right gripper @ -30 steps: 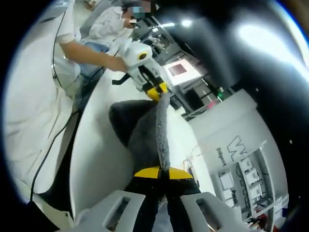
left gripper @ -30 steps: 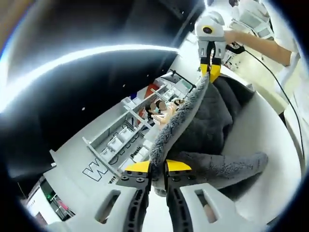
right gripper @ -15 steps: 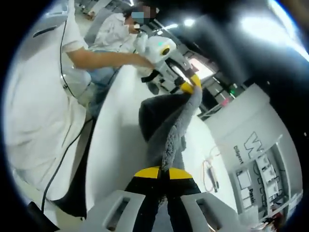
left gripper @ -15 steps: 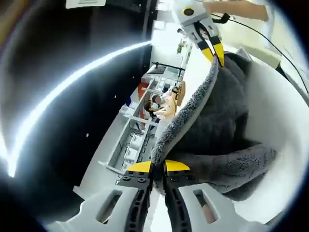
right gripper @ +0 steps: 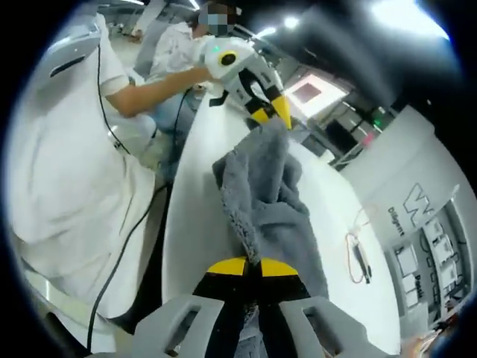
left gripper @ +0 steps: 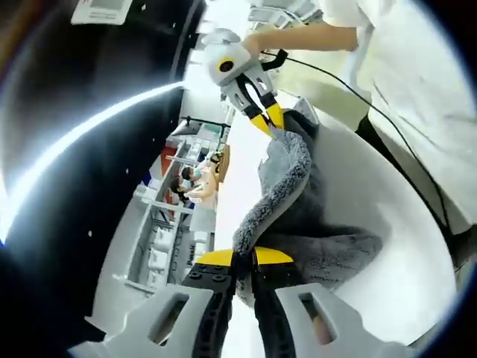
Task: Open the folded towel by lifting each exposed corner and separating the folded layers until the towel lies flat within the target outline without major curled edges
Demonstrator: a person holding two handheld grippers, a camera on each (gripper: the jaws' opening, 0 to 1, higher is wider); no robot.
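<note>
A grey fluffy towel (left gripper: 298,209) hangs between both grippers above the white table (left gripper: 387,253). My left gripper (left gripper: 244,261) is shut on one corner of it at the bottom of the left gripper view. The right gripper (left gripper: 270,119) comes in from the top there, shut on the far corner. In the right gripper view the towel (right gripper: 264,194) runs from my right gripper (right gripper: 252,267), shut on it, up to the left gripper (right gripper: 272,113) clamped on the other end. The top edge sags between the two.
A person in white clothes (left gripper: 417,97) stands at the table's edge, with a black cable (left gripper: 387,127) trailing. Grey shelving with bins (left gripper: 164,231) lies beyond the table. A cable (right gripper: 359,257) lies on the table (right gripper: 194,224) in the right gripper view.
The two grippers have come closer together, so the taut towel edge now sags and bunches. Both views have rolled; both stay shut on their corners.
</note>
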